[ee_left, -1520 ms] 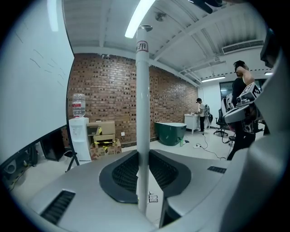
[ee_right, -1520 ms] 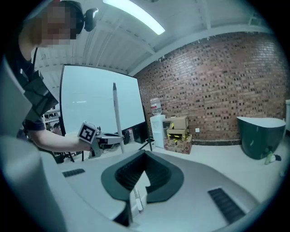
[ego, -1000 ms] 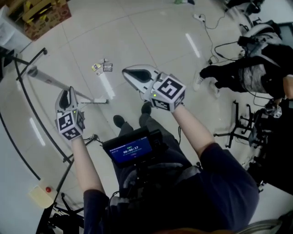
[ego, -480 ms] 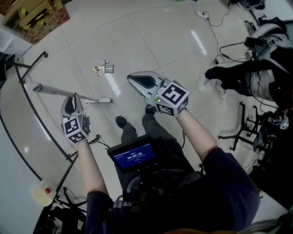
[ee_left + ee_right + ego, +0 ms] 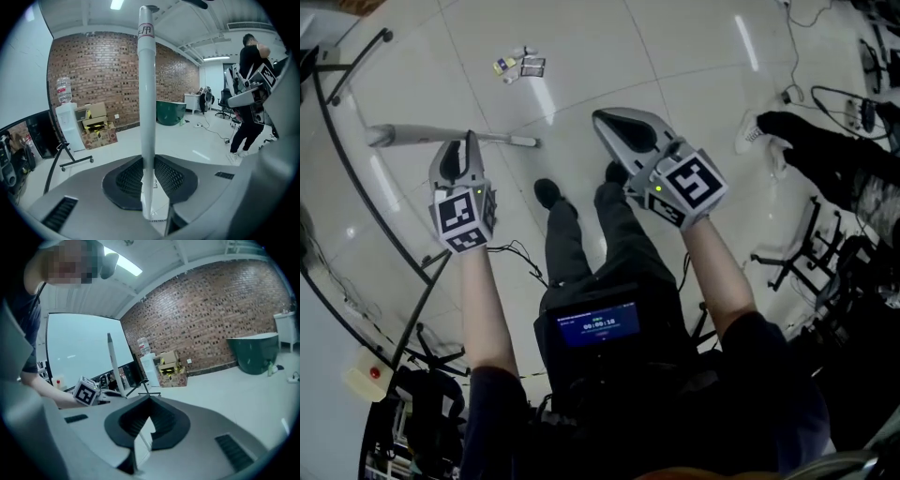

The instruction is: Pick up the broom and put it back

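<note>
Left gripper (image 5: 465, 142) is clamping the white broom handle (image 5: 146, 93) between its pads, while right gripper (image 5: 602, 119) is hovering closed and empty above the floor (image 5: 581, 56).

The broom handle (image 5: 408, 135) runs crosswise between the jaws of the left gripper (image 5: 461, 150). The right gripper (image 5: 606, 122) sits apart to its right. Small items (image 5: 517, 65) lie on the floor (image 5: 694, 56) beyond.
</note>
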A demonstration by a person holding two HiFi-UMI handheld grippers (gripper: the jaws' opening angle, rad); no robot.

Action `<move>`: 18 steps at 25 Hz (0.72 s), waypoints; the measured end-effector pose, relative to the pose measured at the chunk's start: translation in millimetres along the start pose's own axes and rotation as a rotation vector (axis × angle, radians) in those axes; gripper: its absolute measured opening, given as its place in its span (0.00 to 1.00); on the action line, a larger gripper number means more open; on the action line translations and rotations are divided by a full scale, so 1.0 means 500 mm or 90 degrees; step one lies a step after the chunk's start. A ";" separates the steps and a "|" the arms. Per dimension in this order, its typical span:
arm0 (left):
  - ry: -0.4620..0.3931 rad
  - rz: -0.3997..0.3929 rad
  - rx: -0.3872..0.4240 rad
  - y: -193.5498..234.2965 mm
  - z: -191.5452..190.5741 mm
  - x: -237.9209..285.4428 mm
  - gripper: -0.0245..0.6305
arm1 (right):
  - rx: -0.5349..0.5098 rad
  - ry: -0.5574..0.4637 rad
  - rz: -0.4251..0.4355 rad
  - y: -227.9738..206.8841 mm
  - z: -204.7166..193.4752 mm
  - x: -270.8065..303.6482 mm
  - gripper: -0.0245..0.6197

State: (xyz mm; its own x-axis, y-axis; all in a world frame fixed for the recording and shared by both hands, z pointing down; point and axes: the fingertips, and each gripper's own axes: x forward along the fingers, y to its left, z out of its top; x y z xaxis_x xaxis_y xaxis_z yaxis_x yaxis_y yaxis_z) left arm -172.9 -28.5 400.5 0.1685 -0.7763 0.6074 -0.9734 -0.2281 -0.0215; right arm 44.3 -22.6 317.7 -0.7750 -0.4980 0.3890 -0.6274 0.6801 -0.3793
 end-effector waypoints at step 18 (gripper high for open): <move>0.016 -0.099 0.092 -0.178 -0.056 0.235 0.15 | 0.036 0.016 -0.100 -0.166 -0.155 -0.033 0.05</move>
State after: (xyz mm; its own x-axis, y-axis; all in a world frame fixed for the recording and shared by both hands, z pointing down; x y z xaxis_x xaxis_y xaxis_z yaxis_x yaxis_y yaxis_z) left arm -70.9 -82.9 495.9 0.3087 -0.7105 0.6324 -0.9033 -0.4272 -0.0391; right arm 115.1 -29.1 407.9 -0.6649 -0.5824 0.4676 -0.7449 0.5632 -0.3577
